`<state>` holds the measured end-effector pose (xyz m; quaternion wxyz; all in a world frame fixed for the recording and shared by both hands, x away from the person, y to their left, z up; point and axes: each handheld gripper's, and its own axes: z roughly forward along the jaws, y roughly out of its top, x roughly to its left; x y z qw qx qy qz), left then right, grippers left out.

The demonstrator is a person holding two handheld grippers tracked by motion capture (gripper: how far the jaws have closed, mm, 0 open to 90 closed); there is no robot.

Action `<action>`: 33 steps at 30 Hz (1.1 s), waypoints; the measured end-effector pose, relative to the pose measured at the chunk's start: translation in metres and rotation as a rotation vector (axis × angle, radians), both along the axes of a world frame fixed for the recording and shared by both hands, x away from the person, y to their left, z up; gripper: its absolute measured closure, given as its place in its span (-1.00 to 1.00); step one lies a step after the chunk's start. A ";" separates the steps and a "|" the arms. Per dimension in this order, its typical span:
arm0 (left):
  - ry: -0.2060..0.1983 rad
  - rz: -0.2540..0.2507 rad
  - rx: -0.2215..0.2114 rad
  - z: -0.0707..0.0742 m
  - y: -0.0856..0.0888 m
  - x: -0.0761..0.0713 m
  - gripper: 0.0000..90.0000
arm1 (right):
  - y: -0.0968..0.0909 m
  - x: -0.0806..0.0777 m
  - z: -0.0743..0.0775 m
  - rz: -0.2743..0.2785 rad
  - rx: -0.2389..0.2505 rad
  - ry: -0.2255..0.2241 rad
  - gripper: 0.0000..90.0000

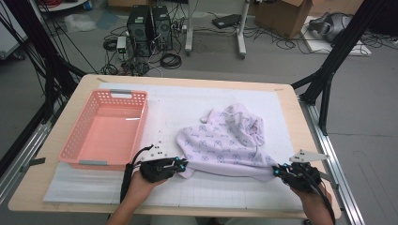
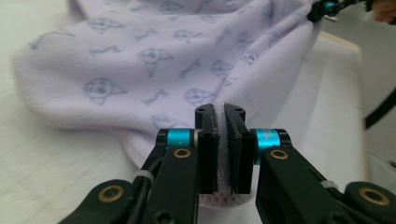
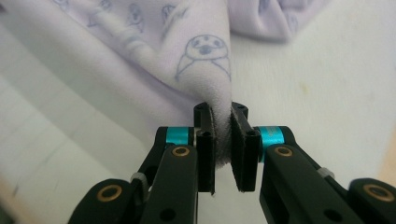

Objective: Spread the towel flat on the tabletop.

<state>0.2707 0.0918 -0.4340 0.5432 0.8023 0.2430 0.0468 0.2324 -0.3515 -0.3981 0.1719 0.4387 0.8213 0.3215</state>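
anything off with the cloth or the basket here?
Nothing damaged or spilled. The lilac cloth lies bunched at its far side while the left gripper and right gripper pinch its near corners. The pink basket sits square and empty.

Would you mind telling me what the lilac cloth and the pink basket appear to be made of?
Cloth: likely soft fleece or knit cotton, matte, fuzzy nap at the clamped edge, printed animal faces. Basket: probably moulded plastic, slightly glossy, with lattice-perforated walls.

Robotics lab, not a home; bare grey floor (image 1: 371,117) beyond the jaws, strewn with loose cables (image 1: 170,60); two tower PCs (image 1: 150,23) further back; black rig frame (image 1: 328,70) flanking the table (image 1: 187,79); cardboard box (image 1: 281,16) far right.
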 end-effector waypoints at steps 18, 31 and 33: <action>0.007 0.320 0.077 0.004 -0.008 0.046 -0.21 | -0.016 0.023 0.005 -0.101 0.161 -0.089 0.21; 0.054 0.218 0.196 -0.012 -0.033 0.062 0.88 | 0.026 0.074 -0.034 -0.033 0.062 0.027 0.92; 0.053 0.175 0.190 -0.007 -0.032 0.055 0.89 | 0.021 0.062 -0.030 -0.008 0.073 0.017 0.93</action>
